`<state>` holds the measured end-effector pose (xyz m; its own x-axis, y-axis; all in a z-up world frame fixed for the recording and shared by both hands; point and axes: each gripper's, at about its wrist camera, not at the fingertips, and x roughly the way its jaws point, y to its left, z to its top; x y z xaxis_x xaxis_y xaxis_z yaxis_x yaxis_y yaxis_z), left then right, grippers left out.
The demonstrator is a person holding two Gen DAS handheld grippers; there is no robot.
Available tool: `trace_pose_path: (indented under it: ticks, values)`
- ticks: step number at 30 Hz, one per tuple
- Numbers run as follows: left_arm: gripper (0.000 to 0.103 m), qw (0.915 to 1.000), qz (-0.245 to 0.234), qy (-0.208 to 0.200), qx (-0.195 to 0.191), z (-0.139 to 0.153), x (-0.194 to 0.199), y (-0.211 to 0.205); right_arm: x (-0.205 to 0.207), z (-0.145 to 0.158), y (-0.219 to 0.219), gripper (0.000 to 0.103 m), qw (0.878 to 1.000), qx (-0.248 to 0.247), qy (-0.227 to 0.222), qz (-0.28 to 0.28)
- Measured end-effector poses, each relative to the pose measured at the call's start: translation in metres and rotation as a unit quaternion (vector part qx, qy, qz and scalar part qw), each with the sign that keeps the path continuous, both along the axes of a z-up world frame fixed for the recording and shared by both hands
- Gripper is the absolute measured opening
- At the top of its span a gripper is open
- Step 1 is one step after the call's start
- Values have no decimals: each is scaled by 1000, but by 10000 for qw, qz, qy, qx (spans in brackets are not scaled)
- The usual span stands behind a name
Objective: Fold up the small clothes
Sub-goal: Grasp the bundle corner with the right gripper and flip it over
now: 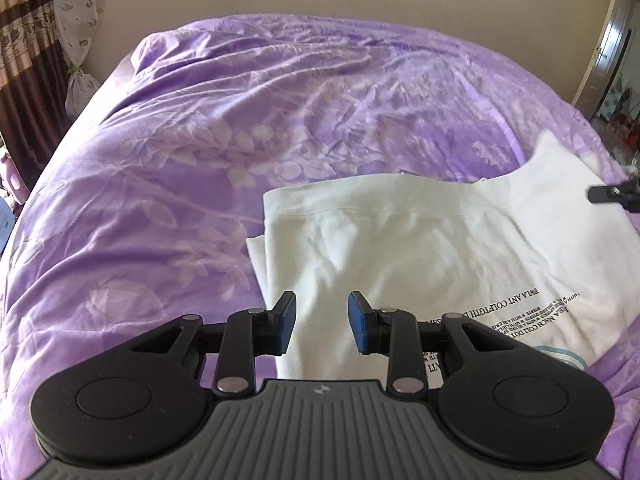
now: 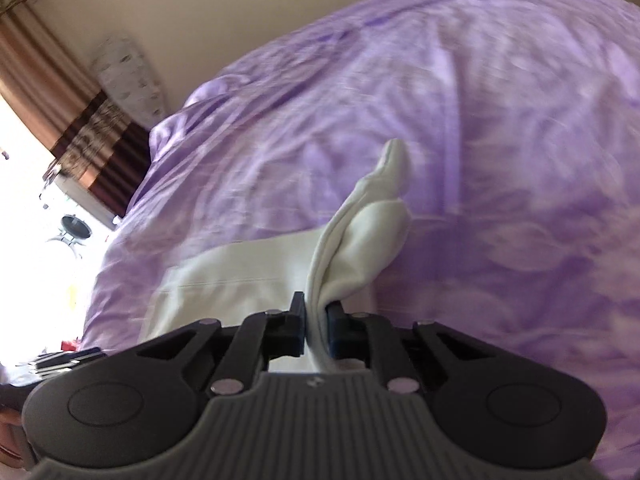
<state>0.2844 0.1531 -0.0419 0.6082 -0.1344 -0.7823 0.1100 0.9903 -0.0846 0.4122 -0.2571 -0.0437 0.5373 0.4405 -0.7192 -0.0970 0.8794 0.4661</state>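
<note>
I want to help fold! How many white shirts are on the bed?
1. The shirt lies on the bed, one edge pinched up in the right gripper. More may be out of view.

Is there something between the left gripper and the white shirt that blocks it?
Nothing visible. The left gripper is open just above the white shirt, with only air between. The right gripper already pinches a fold.
</note>
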Motion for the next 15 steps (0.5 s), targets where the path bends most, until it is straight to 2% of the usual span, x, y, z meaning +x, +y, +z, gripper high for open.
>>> trace_pose_path:
  ticks: [4, 7, 10, 15]
  values:
    - [36, 9999, 67, -71, -49, 4, -9, 15, 5, 16, 54, 5, 9998, -2, -45, 215]
    - [36, 9998, 127, -78, -137, 3, -13, 28, 11, 14, 100, 5, 9992, -50, 8, 388]
    - [36, 9997, 125, -44, -197, -1, -16, 37, 18, -4, 145, 5, 9983, -102, 194, 539]
    - [36, 9996, 149, 62, -234, -14, -12, 46, 19, -53, 199, 5, 9946, -336, 665, 727]
